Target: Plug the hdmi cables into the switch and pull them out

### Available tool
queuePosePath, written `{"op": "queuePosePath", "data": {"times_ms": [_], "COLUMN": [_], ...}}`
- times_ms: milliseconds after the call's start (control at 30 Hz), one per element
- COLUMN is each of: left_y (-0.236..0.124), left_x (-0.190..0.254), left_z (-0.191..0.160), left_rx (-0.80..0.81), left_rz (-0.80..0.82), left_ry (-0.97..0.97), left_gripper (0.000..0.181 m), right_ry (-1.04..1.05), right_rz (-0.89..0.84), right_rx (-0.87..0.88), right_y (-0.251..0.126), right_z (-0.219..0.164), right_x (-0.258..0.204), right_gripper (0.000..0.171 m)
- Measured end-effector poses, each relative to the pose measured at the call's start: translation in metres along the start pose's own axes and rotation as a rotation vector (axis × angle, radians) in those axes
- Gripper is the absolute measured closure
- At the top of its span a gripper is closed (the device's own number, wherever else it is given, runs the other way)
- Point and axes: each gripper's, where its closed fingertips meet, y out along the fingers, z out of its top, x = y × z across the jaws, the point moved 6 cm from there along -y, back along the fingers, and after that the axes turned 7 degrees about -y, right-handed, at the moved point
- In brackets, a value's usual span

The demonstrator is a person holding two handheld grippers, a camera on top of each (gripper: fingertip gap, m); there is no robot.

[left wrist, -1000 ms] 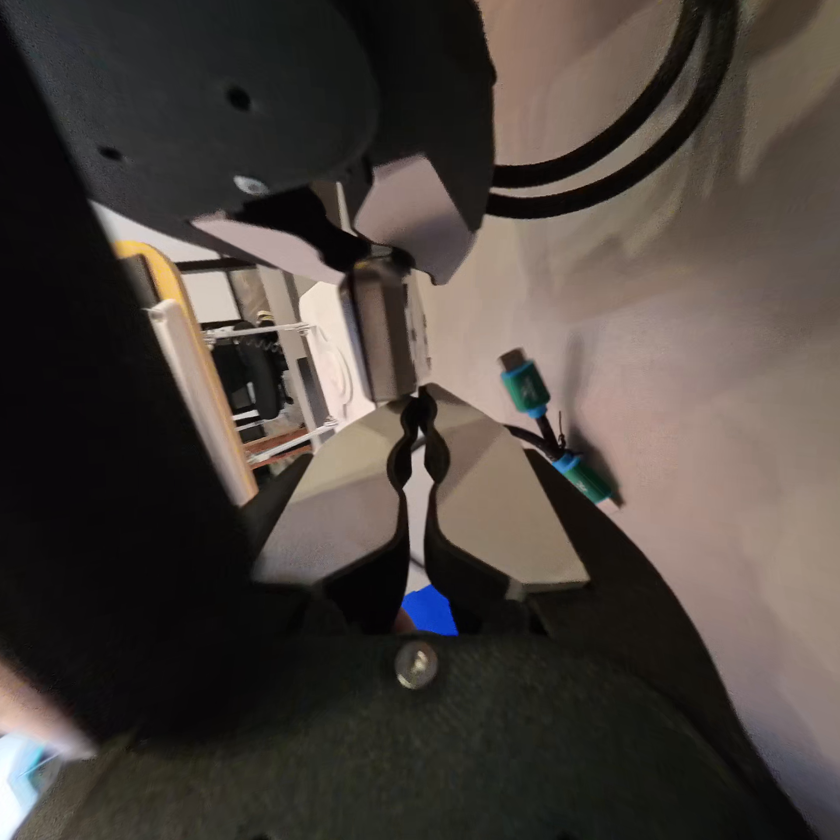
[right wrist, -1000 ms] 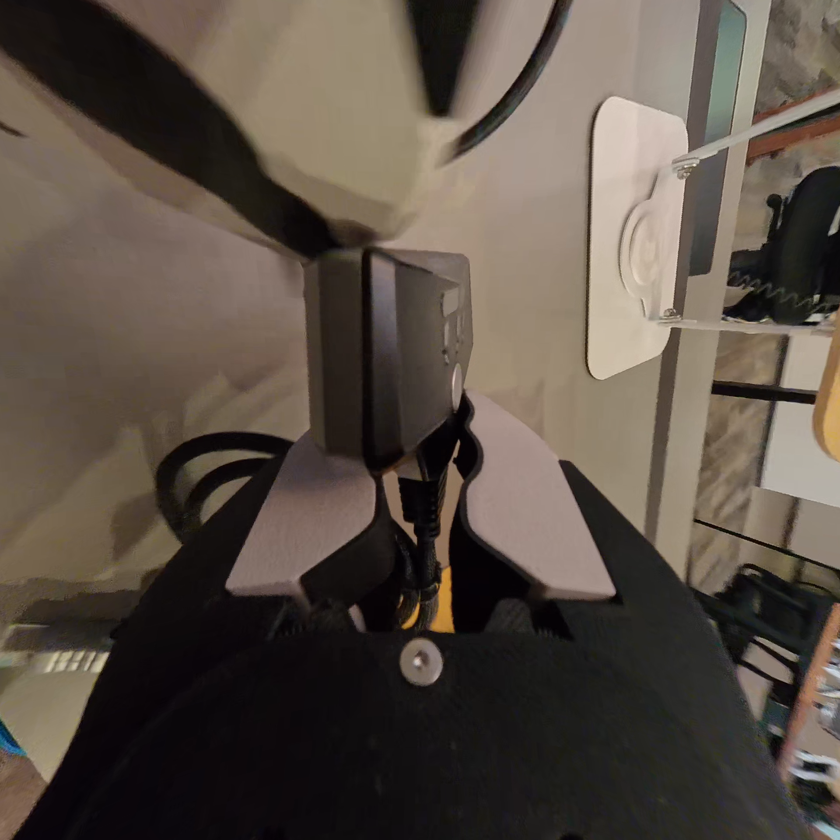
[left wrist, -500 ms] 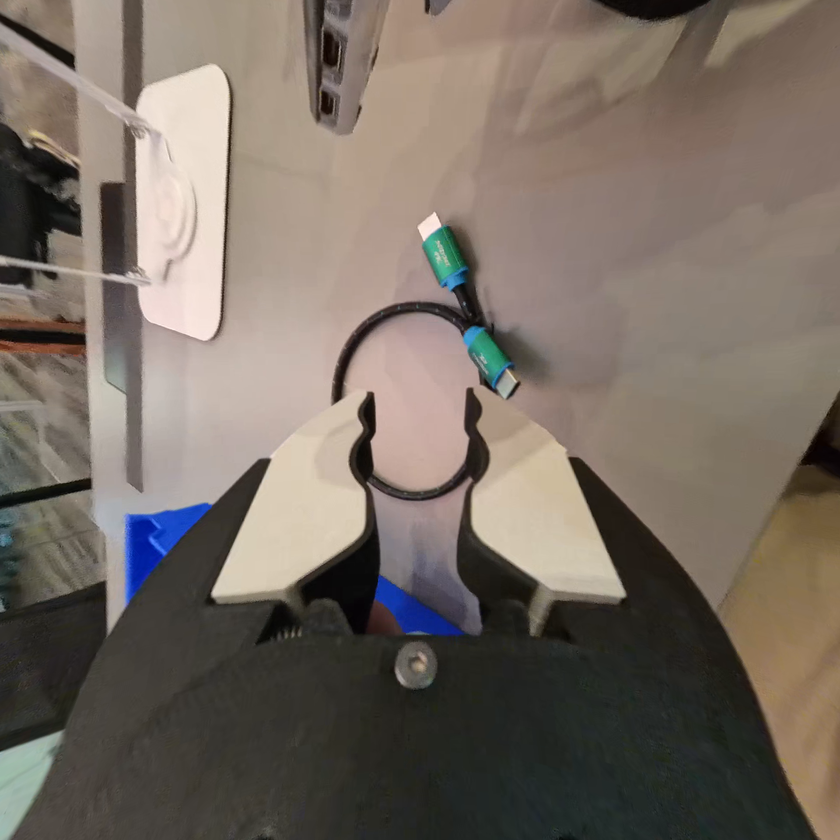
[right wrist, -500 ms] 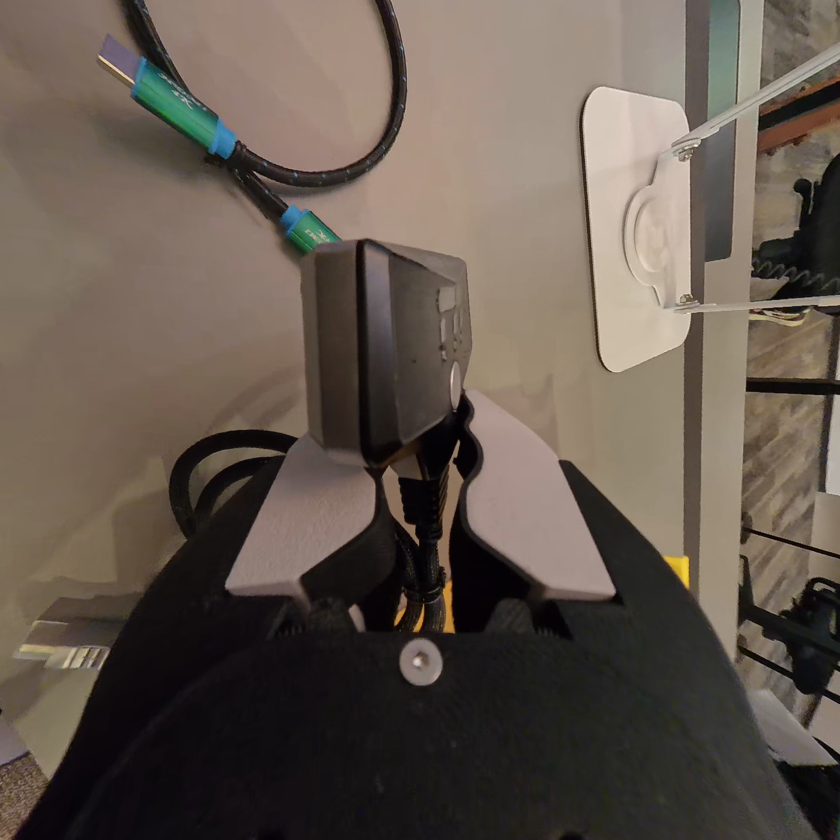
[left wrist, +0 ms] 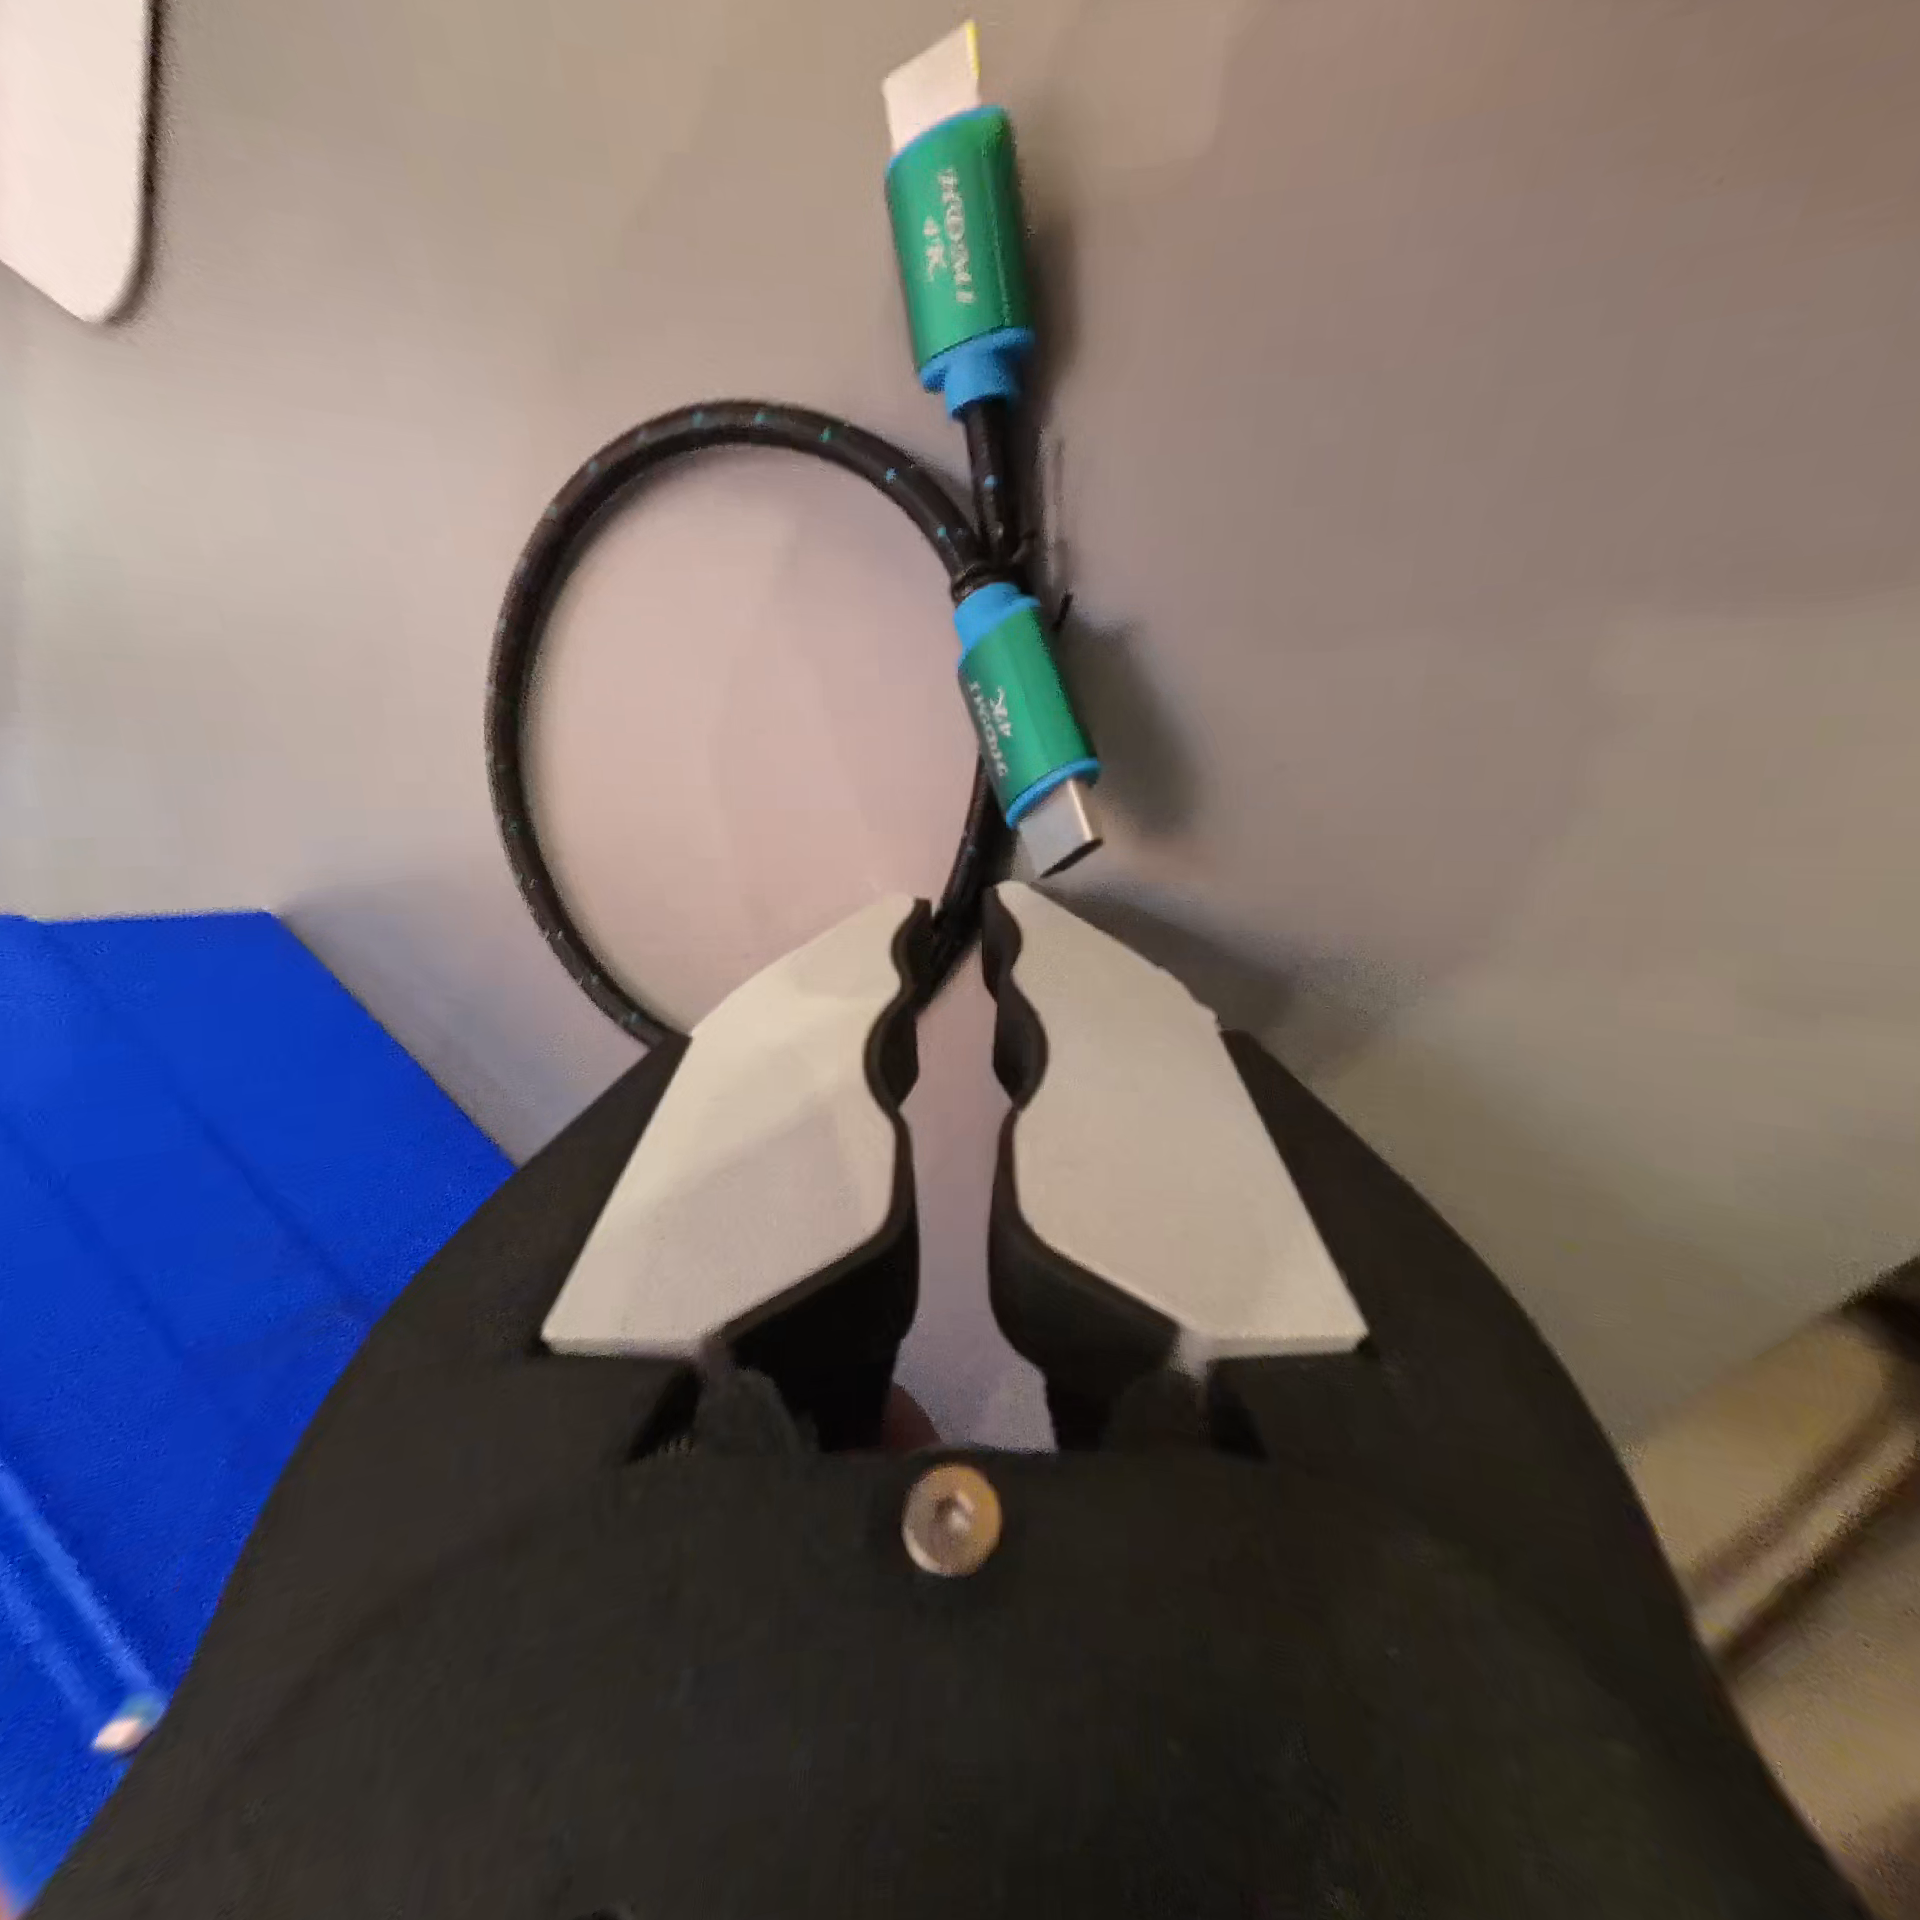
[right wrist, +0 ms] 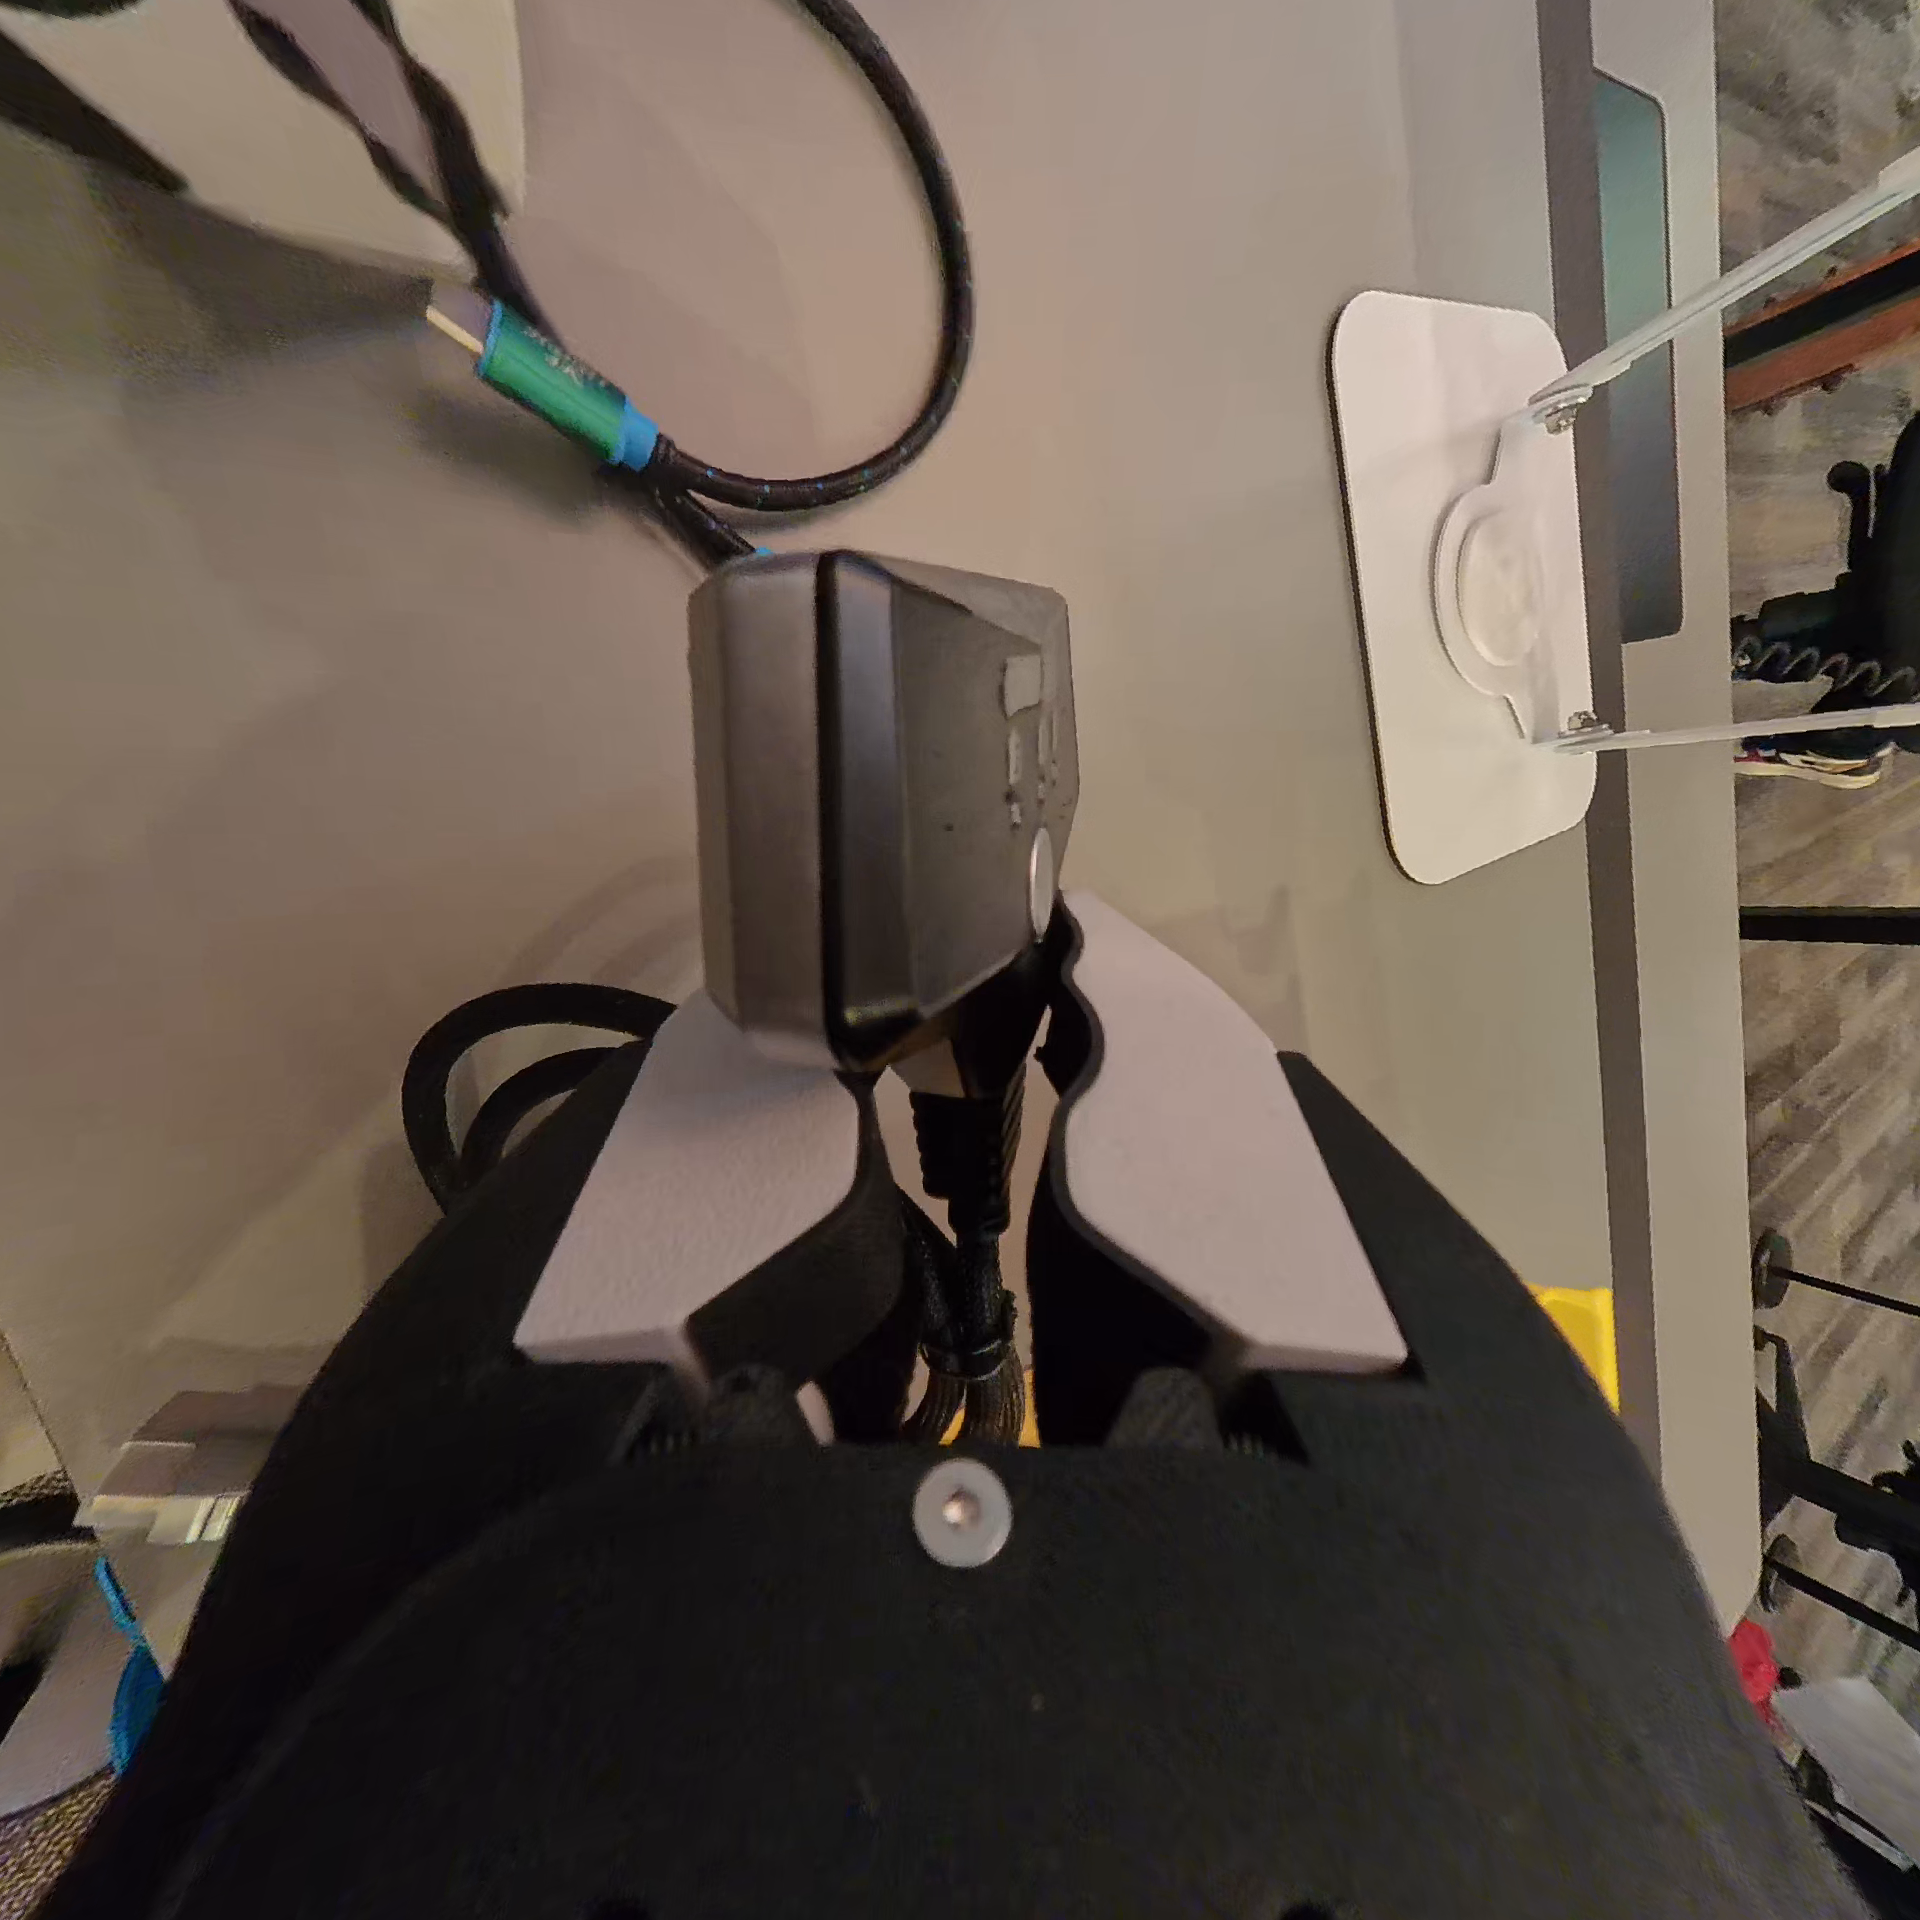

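A short black braided HDMI cable [left wrist: 509, 727] with two green plugs [left wrist: 956, 249] lies looped on the grey table [left wrist: 1507, 520]. My left gripper [left wrist: 951, 925] is closed on this cable at its fingertips, just below the nearer green plug [left wrist: 1023, 717]. My right gripper [right wrist: 966, 997] is shut on the dark grey switch [right wrist: 883, 779] and holds it upright above the table. A black plug [right wrist: 966, 1122] sits in the switch's near end, between the fingers. One green plug [right wrist: 561, 405] of the short cable shows beyond the switch in the right wrist view.
A blue bin [left wrist: 156, 1247] stands at the left. A white pad with a clear stand [right wrist: 1455, 582] sits near the table's far edge. A coil of black cable [right wrist: 468, 1070] lies left of my right gripper. A yellow object [right wrist: 1574, 1320] shows behind its right finger. Some 15 cm of space lies between my two pairs of fingers.
My left gripper moved away from the switch, opened, came down over the short cable and closed on it. My right gripper has kept hold of the switch.
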Motion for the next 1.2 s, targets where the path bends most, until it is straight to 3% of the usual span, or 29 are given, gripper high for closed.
{"op": "queuePosePath", "data": {"times_ms": [33,133,233,333,467,633,733,867,1000,1200], "left_y": [-0.002,-0.015,-0.040,-0.043,-0.025,-0.004,0.001,0.010,0.020,0.026], "left_x": [0.007,0.040,0.050,0.028,0.016,0.025,0.023,0.014,0.013,0.007], "left_z": [0.003,0.017,0.028,0.031,0.042,0.057,0.065,0.068,0.074,0.079], "left_rx": [0.003,0.108,0.280,0.335,0.300,0.256,0.236,0.091,0.038,0.049], "left_rz": [-0.033,-0.255,-0.381,-0.218,-0.052,-0.082,-0.179,-0.312,-0.520,-0.660], "left_ry": [-0.056,-0.239,-0.261,-0.100,0.241,0.546,0.578,0.601,0.495,0.394], "left_gripper": [0.172,0.151,0.147,0.144,0.136,0.136,0.141,0.131,0.136,0.161], "right_ry": [0.004,0.024,0.045,0.065,0.068,0.080,0.094,0.109,0.132,0.165], "right_rz": [-0.002,-0.002,0.001,0.011,0.029,0.042,0.053,0.060,0.064,0.073], "right_rx": [0.001,0.011,0.017,0.040,0.050,0.060,0.073,0.083,0.102,0.124], "right_y": [-0.001,-0.003,-0.005,-0.008,-0.010,-0.012,-0.012,-0.012,-0.014,-0.018], "right_z": [-0.001,-0.003,-0.007,-0.010,-0.011,-0.014,-0.015,-0.015,-0.017,-0.022], "right_x": [0.001,0.003,0.005,0.005,0.004,0.001,0.000,0.001,0.003,0.006], "right_gripper": [0.145,0.145,0.145,0.145,0.145,0.145,0.145,0.145,0.145,0.145]}}
